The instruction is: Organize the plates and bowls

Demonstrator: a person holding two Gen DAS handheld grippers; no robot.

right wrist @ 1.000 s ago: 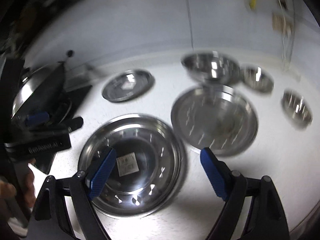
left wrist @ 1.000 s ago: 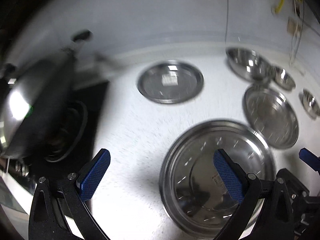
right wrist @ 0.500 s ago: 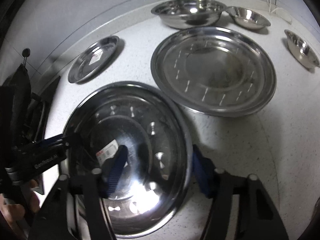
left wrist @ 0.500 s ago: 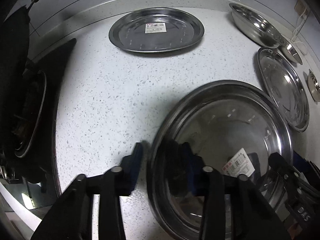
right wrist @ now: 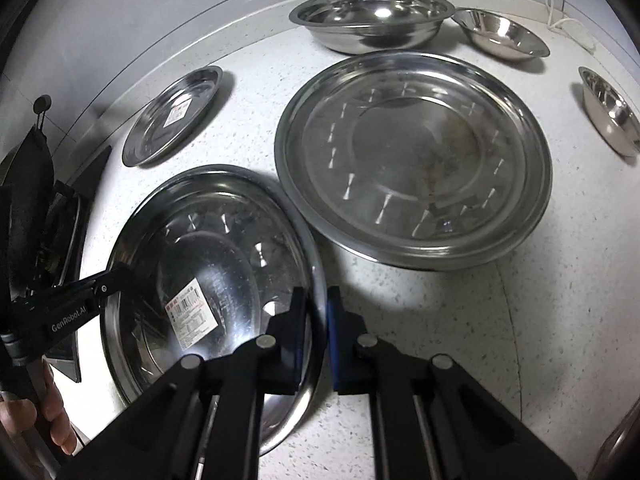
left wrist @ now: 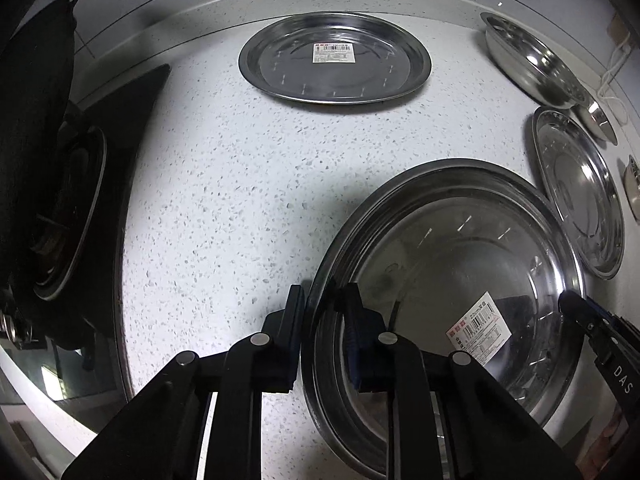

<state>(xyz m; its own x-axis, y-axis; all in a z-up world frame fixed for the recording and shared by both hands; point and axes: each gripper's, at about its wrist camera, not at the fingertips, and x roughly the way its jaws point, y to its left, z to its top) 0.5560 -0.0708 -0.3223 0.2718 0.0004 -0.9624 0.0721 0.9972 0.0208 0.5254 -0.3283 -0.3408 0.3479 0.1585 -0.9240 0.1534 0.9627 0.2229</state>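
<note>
A large steel plate with a barcode sticker (left wrist: 460, 272) (right wrist: 208, 264) lies on the white speckled counter. My left gripper (left wrist: 322, 312) is shut on its left rim. My right gripper (right wrist: 316, 312) is shut on its right rim; it also shows in the left wrist view (left wrist: 592, 328). The left gripper shows in the right wrist view (right wrist: 80, 300). A bigger steel plate (right wrist: 412, 160) (left wrist: 580, 192) lies just right of it. A small stickered plate (left wrist: 334, 56) (right wrist: 172, 116) lies at the back left.
A large steel bowl (right wrist: 372, 20) (left wrist: 532, 60) and two small bowls (right wrist: 500, 36) (right wrist: 612, 112) stand at the back right. A black stove top with a dark pan (left wrist: 52, 184) is at the left. A white cable (right wrist: 568, 20) lies by the wall.
Both grippers dropped to the stickered plate and closed, the left on its left rim, the right on its right rim.
</note>
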